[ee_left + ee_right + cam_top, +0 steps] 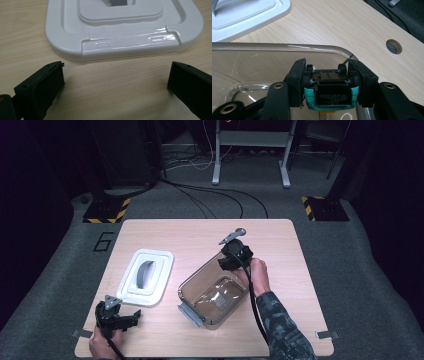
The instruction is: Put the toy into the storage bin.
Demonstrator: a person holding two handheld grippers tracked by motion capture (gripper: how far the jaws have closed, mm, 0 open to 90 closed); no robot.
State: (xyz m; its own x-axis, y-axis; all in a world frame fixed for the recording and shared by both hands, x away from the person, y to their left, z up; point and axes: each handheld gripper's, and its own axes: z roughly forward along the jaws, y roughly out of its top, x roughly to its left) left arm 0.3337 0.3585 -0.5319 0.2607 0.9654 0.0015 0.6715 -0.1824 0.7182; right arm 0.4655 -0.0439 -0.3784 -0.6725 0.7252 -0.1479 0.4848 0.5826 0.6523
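- While the right tongs (327, 75) hold a small teal toy car (331, 96) upside down, wheels up, their jaws are clamped on its two sides; in the high view they sit over the far right corner of the clear plastic container (212, 292), which lies right of centre on the tabletop (280, 240).
- In the right gripper view the car hangs just inside the container's curved rim (287, 46), so the work in hand looks like placing it in the bin.
- The left tongs (115, 82) are spread wide with nothing between them, resting low over the tabletop at the near left, just short of the near edge of the white lid (125, 37), not touching it.
- Risk: the grip is on the car's wheels and sides, a narrow hold; a tilt of the hand could let it twist out and drop hard, or bounce.
- Risk: the release point is close to the wall, so a jaw opening outward may knock the rim and shove the light container across the tabletop.
- Risk: nothing steadies the container, as the left tongs are well apart from it.
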